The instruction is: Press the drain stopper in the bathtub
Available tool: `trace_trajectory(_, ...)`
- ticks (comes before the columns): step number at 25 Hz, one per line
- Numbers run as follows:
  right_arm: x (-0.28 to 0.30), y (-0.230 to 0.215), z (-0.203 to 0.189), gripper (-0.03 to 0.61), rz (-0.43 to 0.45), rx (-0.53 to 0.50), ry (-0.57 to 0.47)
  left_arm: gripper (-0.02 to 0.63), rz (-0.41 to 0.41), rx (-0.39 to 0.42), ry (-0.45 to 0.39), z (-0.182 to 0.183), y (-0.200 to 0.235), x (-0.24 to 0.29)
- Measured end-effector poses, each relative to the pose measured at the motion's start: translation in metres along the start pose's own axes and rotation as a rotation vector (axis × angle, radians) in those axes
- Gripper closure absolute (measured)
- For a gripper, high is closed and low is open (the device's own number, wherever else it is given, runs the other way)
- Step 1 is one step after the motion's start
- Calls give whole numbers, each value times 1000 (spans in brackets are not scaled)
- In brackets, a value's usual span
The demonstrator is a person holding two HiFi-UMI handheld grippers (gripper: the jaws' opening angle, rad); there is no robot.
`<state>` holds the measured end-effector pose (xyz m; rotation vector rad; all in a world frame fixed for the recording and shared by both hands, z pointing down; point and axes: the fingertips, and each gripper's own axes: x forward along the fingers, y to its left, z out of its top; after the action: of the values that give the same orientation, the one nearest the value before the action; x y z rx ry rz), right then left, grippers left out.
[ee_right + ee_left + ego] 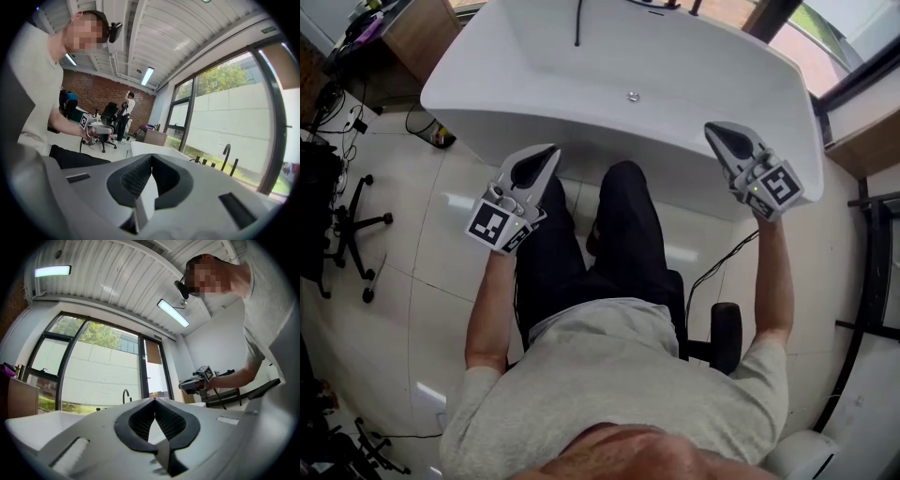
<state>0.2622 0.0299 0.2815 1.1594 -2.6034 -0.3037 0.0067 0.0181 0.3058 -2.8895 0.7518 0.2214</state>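
1. Two grey two-jaw tools are held up by a seated person [619,375] in a pale shirt and black trousers: the left gripper [547,153] and the right gripper [713,130].
2. Both tools hang over the pale tiled floor [431,244], pointing towards a white oval bathtub [487,111] just ahead.
3. The left gripper's jaws are closed tip to tip, with nothing between them.
4. The right gripper's jaws are likewise pressed together and empty.
5. A small round metal drain stopper [633,97] sits on the tub's white inner surface, beyond both tools and touched by neither.
6. A black curved tap [577,23] rises at the tub's far side.
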Motion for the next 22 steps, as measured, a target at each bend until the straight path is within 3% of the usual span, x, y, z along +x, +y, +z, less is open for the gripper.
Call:
trace_trajectory(5, 74, -102, 25, 578, 39, -169, 170, 607, -29, 15, 9, -11, 11, 52)
trace_trajectory(9, 151, -180, 1, 578, 56, -186, 282, 607, -11, -16, 12, -32, 33, 88)
trace_trajectory(12, 211, -217, -61, 578, 76, -202, 427, 607, 12, -18, 8, -45, 62, 115)
trace_trajectory(15, 265, -238, -146, 578, 102, -153, 546, 607, 0, 16, 48, -65, 87, 143)
trace_trajectory(18, 309, -257, -225, 578, 104, -92, 627, 607, -22, 97, 92, -86, 109, 171)
trace_trajectory(22, 344, -271, -323, 578, 77, -56, 737, 607, 25, 205, 107, -112, 137, 198)
